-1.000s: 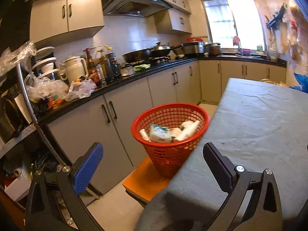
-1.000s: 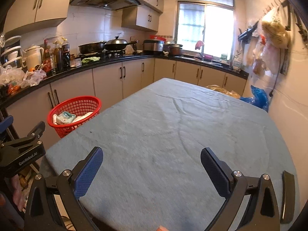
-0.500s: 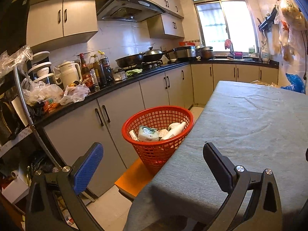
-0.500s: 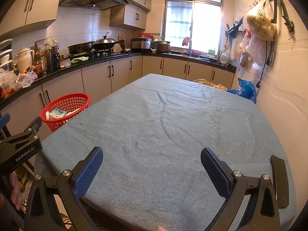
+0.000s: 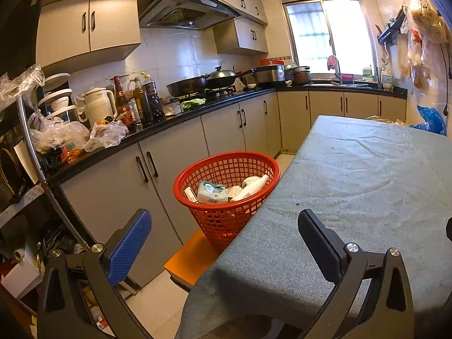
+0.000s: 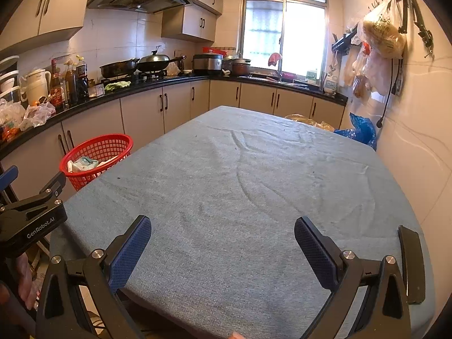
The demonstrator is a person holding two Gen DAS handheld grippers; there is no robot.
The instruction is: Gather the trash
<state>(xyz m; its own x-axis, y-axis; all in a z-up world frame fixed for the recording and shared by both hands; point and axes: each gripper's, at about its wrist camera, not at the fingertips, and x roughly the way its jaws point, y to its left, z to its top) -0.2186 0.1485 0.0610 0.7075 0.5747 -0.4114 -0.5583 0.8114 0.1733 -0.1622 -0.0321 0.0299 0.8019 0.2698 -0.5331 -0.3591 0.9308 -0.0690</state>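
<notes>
A red mesh basket (image 5: 226, 169) stands on an orange stool (image 5: 192, 262) beside the table's left edge; the right wrist view shows the basket (image 6: 96, 152) too. Inside lie a white-green packet (image 5: 212, 193), a white bottle (image 5: 252, 188) and other wrappers. My left gripper (image 5: 224, 234) is open and empty, held back from the basket near the table's corner. My right gripper (image 6: 222, 243) is open and empty above the near end of the grey-blue tablecloth (image 6: 254, 183). The left gripper's body (image 6: 31, 217) shows at the left of the right wrist view.
A dark object (image 6: 411, 265) lies on the table's near right edge. Cabinets and a cluttered black counter (image 5: 169, 124) run along the left and back. Plastic bags (image 6: 378, 45) hang on the right wall. A metal rack (image 5: 25, 152) stands at far left. A blue bag (image 6: 361, 132) sits behind the table.
Both grippers have drawn back and risen. The basket looks farther off in both views. More of the table's near edge and the dark object now show in the right wrist view.
</notes>
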